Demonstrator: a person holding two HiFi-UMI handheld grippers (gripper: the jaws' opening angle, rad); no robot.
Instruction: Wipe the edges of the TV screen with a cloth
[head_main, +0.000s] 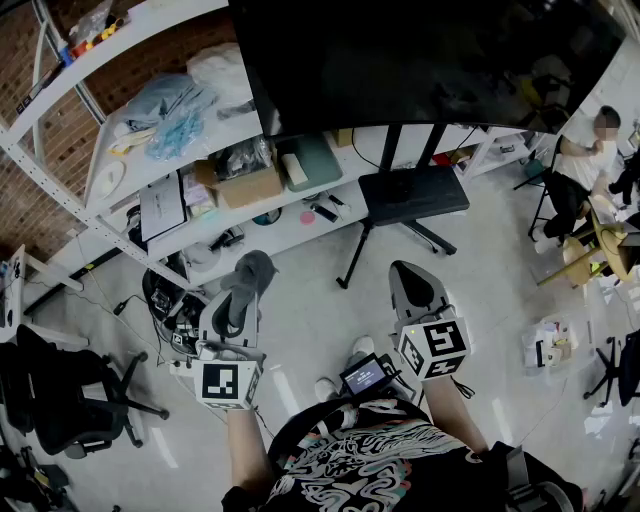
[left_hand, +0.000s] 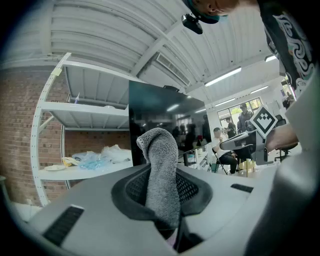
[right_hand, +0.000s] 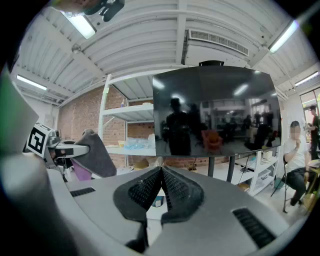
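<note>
A large black TV screen (head_main: 420, 60) stands on a black floor stand (head_main: 412, 190) ahead of me; it also fills the middle of the left gripper view (left_hand: 165, 120) and the right gripper view (right_hand: 215, 110). My left gripper (head_main: 245, 285) is shut on a grey cloth (head_main: 250, 272), which sticks up folded between the jaws (left_hand: 160, 175). It hangs low, well short of the screen. My right gripper (head_main: 415, 285) is shut with nothing in it, its pads (right_hand: 172, 187) touching, also short of the screen.
White metal shelving (head_main: 170, 150) with bags, boxes and clutter stands left of the TV against a brick wall. Black office chairs (head_main: 50, 390) sit at the far left. A person (head_main: 590, 150) sits at the right among chairs. The stand's legs (head_main: 400, 235) spread over the floor.
</note>
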